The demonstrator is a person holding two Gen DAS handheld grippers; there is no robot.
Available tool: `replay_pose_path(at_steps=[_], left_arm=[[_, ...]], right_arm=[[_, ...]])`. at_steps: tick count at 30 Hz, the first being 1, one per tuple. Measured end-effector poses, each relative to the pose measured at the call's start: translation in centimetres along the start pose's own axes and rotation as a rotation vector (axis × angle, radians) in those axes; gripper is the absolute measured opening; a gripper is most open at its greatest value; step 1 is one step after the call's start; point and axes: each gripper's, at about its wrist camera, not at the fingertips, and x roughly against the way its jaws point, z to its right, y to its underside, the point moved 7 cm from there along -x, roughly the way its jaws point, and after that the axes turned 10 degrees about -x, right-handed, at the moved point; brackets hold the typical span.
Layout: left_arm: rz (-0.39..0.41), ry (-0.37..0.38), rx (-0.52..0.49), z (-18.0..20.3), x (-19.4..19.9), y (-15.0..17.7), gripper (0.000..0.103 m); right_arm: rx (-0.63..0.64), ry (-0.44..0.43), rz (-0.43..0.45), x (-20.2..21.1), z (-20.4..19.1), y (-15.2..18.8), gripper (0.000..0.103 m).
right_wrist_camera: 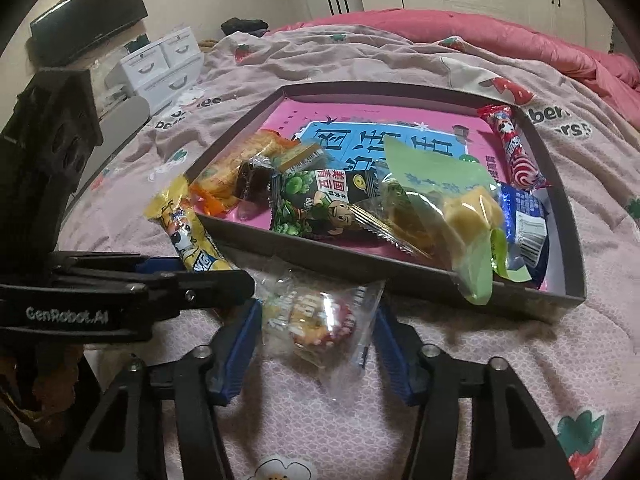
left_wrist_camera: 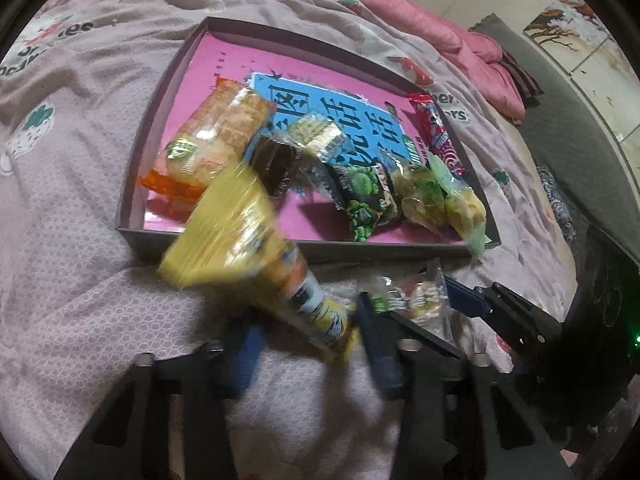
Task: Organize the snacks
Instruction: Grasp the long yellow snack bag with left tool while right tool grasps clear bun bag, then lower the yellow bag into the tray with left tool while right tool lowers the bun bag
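A yellow snack packet (left_wrist_camera: 248,248) sticks up, blurred, from my left gripper (left_wrist_camera: 310,348), which is shut on its lower end. In the right wrist view the same packet (right_wrist_camera: 188,232) lies against the near left corner of the dark tray (right_wrist_camera: 360,276) and the left gripper (right_wrist_camera: 224,276) reaches in from the left. A clear-wrapped round snack (right_wrist_camera: 316,320) lies on the bedsheet in front of the tray. My right gripper (right_wrist_camera: 316,348) is open, with one blue finger at each edge of the wrapper. The tray (left_wrist_camera: 360,248) holds several snacks, among them a green pea packet (right_wrist_camera: 316,204).
The tray sits on a pink patterned bedsheet (right_wrist_camera: 400,420). A pink quilt (right_wrist_camera: 520,48) is bunched behind the tray. A red snack stick (right_wrist_camera: 516,148) lies along the tray's right wall. White drawers (right_wrist_camera: 160,64) and a dark screen (right_wrist_camera: 88,20) stand beyond the bed at left.
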Motion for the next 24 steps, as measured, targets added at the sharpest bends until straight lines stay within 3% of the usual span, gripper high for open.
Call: replay_pose_path(at_steps=[9, 24], left_arm=[[0.039, 0.0, -0.045, 0.8, 1.4, -0.4, 0.023], [0.17, -0.063, -0.12, 1.9, 6.5, -2.7, 0.021]], right_arm=[[-0.019, -0.027, 0.039, 1.6, 0.2, -0.4, 0.053], [-0.034, -0.06, 0.19, 6.0, 0.3, -2.6, 0.053]])
